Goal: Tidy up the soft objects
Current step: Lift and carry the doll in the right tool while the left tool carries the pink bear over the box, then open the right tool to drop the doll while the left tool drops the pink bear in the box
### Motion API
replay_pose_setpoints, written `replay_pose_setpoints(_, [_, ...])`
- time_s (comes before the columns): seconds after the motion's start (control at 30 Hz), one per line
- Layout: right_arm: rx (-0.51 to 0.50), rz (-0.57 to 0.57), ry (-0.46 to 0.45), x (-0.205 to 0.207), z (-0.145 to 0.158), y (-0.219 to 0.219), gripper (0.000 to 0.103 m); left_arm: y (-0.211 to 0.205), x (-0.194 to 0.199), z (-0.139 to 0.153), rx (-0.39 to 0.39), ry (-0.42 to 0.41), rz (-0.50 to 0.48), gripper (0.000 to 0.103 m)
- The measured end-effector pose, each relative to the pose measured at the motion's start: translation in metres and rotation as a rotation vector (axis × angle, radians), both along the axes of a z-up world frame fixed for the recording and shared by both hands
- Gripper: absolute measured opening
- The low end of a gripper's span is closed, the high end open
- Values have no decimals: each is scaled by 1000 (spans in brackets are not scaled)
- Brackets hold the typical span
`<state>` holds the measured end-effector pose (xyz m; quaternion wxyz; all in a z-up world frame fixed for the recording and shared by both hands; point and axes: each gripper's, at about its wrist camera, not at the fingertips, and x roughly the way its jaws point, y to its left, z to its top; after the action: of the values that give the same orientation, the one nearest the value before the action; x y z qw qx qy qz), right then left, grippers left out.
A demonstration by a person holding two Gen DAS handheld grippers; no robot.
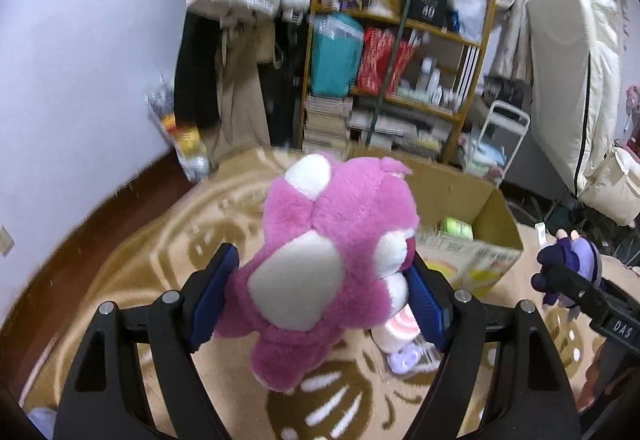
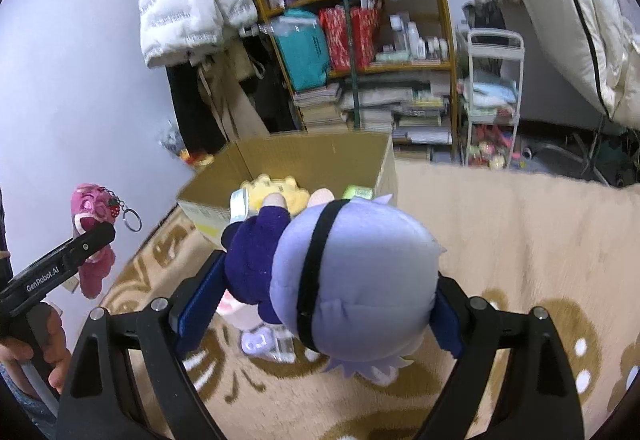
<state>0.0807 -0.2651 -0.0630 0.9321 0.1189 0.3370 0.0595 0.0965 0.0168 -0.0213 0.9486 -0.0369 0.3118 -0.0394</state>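
A pink plush bear (image 1: 320, 224) with white patches hangs above the rug, and my left gripper (image 1: 322, 260) is shut on it, blue pads pressing both sides. In the right wrist view the same bear (image 2: 94, 208), with a keychain, dangles from the left gripper (image 2: 102, 234) at the left edge. My right gripper (image 2: 328, 272) is shut on a lavender-haired doll (image 2: 360, 272) in dark purple clothes. That doll (image 1: 568, 264) and the right gripper (image 1: 560, 278) show at the right of the left wrist view. An open cardboard box (image 2: 312, 156) stands just beyond both toys, with a yellow plush (image 2: 276, 192) inside.
A beige patterned rug (image 2: 500, 240) covers the floor. Small pink and lavender items (image 1: 400, 336) lie on it under the grippers. Behind the box (image 1: 496, 224) stand a crowded wooden shelf (image 1: 400, 52), hanging coats, a white cart (image 2: 494, 96) and a leaning mattress (image 1: 576, 88).
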Motion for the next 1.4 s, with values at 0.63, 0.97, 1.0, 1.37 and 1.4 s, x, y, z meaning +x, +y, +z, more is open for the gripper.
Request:
replay_pose_setpoints(0.63, [-38, -23, -223, 34, 66, -3, 94, -29, 20, 48, 66, -236, -66, 79])
replay_pose_setpoints(0.97, [-59, -15, -262, 71, 76, -13, 94, -60, 65, 52, 119, -283, -132, 79])
replay_pose_setpoints(1.0, [-61, -13, -260, 73, 75, -13, 94, -61, 67, 51, 112, -294, -146, 80])
replay_pose_setpoints(1.37, [-129, 40, -221, 97, 38, -4, 94, -78, 107, 15, 113, -223, -162, 80])
replay_pose_setpoints(1.4, [-123, 45, -217, 99, 35, -4, 94, -80, 109, 10, 122, -210, -170, 80])
